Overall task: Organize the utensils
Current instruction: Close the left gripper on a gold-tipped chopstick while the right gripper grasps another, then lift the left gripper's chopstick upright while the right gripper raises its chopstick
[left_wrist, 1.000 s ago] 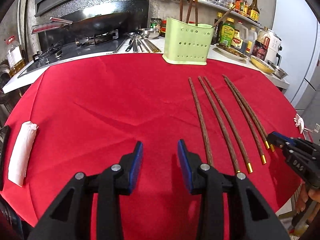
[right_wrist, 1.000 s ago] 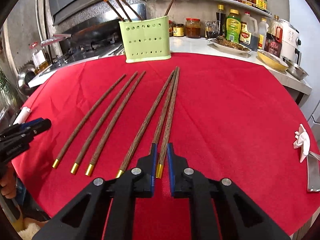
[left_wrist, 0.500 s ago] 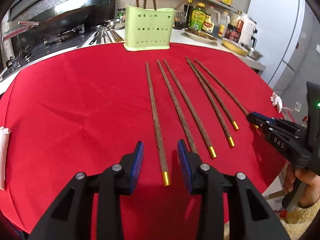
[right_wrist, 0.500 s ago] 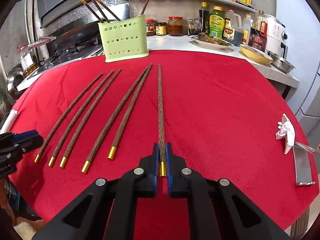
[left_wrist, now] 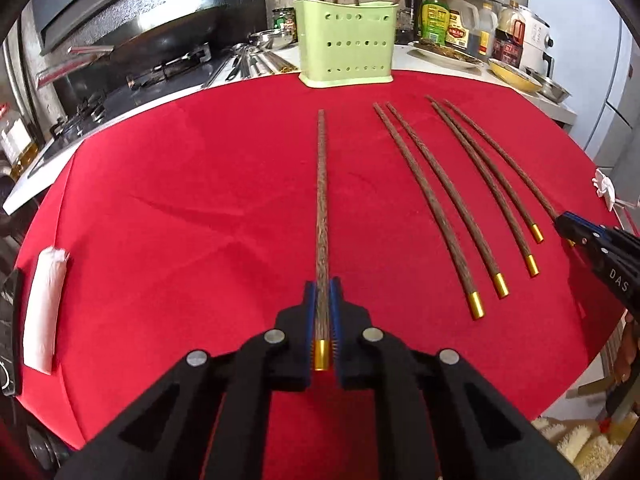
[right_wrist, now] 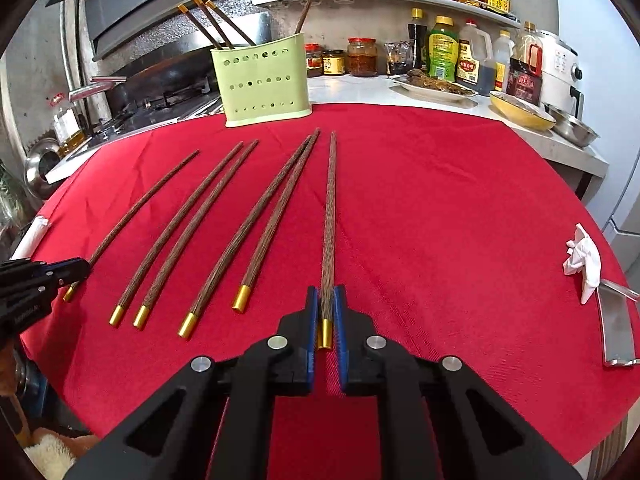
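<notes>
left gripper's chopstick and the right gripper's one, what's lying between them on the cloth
Four loose chopsticks, side by side on the red cloth, seen in both wrist views.

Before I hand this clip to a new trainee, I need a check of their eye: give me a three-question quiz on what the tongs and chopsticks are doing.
1. True or false: the left tongs are shut on a chopstick.
2. How many chopsticks lie loose on the red cloth, held by neither tongs?
3. What do the right tongs grip: A) a spoon, B) a chopstick, C) nothing?

Key
1. True: the pads press its gold-capped end.
2. Four, between the two held ones.
3. B: the right-hand chopstick, tip towards the green holder.
</notes>
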`<state>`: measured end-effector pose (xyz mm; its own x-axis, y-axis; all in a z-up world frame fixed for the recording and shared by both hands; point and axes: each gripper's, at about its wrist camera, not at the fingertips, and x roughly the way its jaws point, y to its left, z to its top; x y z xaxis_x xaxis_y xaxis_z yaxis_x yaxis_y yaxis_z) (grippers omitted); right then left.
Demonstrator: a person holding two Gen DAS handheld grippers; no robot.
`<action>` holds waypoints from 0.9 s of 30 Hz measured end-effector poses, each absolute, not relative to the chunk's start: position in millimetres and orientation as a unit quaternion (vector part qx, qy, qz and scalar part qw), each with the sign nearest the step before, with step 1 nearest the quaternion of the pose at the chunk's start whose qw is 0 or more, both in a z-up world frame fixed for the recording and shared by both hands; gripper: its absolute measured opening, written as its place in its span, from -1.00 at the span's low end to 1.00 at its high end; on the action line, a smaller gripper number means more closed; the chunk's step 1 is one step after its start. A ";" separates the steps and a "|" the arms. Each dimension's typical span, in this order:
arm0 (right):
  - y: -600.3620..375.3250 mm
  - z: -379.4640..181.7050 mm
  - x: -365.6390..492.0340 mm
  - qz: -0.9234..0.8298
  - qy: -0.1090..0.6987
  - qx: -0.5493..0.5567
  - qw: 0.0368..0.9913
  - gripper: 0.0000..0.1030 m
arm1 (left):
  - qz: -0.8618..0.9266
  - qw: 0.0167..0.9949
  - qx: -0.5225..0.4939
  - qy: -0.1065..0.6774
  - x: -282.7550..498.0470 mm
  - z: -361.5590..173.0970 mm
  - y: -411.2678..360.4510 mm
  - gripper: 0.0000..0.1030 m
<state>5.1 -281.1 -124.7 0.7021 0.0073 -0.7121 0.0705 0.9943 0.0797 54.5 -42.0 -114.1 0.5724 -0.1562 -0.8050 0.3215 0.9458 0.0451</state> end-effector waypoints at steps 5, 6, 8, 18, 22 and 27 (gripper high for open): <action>-281.4 -125.4 -4.4 -0.011 0.380 0.058 0.923 -0.80 | -0.137 0.885 0.102 0.433 43.0 -114.9 -40.2 -0.80; -280.7 -125.9 -5.9 -0.011 0.379 0.055 0.924 -0.80 | -0.139 0.885 0.103 0.432 42.9 -115.1 -40.3 -0.78; -278.3 -126.0 -7.2 -0.015 0.377 0.049 0.925 -0.80 | -0.140 0.887 0.104 0.428 43.7 -115.7 -41.2 -0.76; -280.4 -118.6 -15.2 -0.022 0.349 0.062 0.935 -0.87 | -0.149 0.898 0.078 0.405 45.3 -108.5 -31.3 -0.87; -282.3 -97.4 -18.5 -0.022 0.322 0.059 0.945 -0.87 | -0.159 0.916 0.044 0.365 41.2 -79.2 -19.9 -0.87; -286.0 -65.9 -21.5 -0.022 0.285 0.061 0.956 -0.87 | -0.171 0.932 0.016 0.320 33.7 -40.6 -7.5 -0.87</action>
